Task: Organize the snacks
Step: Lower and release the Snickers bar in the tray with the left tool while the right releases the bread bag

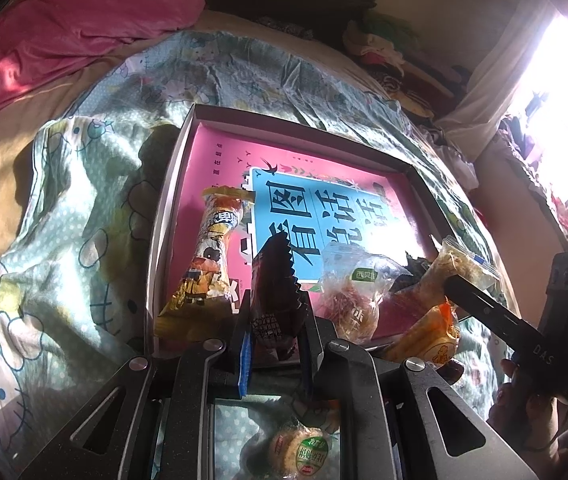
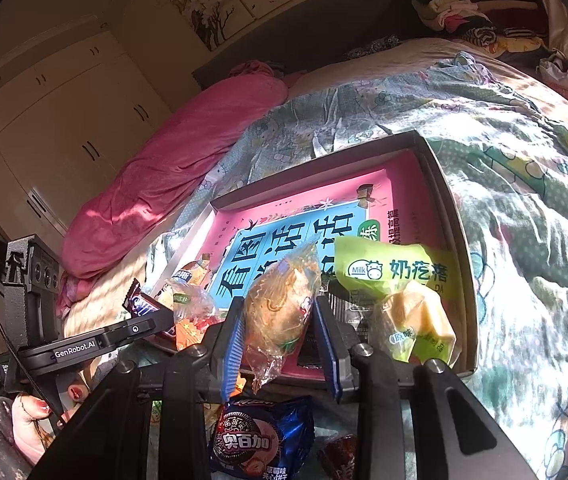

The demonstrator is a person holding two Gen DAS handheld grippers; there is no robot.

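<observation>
A shallow box (image 1: 172,184) with a pink and blue book in its bottom lies on the bed. My left gripper (image 1: 274,340) is shut on a dark brown chocolate bar (image 1: 274,284) and holds it over the box's near edge. My right gripper (image 2: 280,340) is shut on a clear-wrapped pastry (image 2: 284,304), also over the near edge. Inside the box lie an orange-yellow snack bag (image 1: 208,264), a clear packet (image 1: 349,296) and a yellow-green milk candy bag (image 2: 399,276). The right gripper shows in the left wrist view (image 1: 455,280), the left gripper in the right wrist view (image 2: 164,316).
A blue Oreo-style cookie pack (image 2: 260,440) and a round green-labelled cake (image 1: 299,448) lie on the quilt below the grippers. A pink blanket (image 2: 164,168) lies at the far left of the bed. Clothes (image 2: 475,8) are piled at the bed's head.
</observation>
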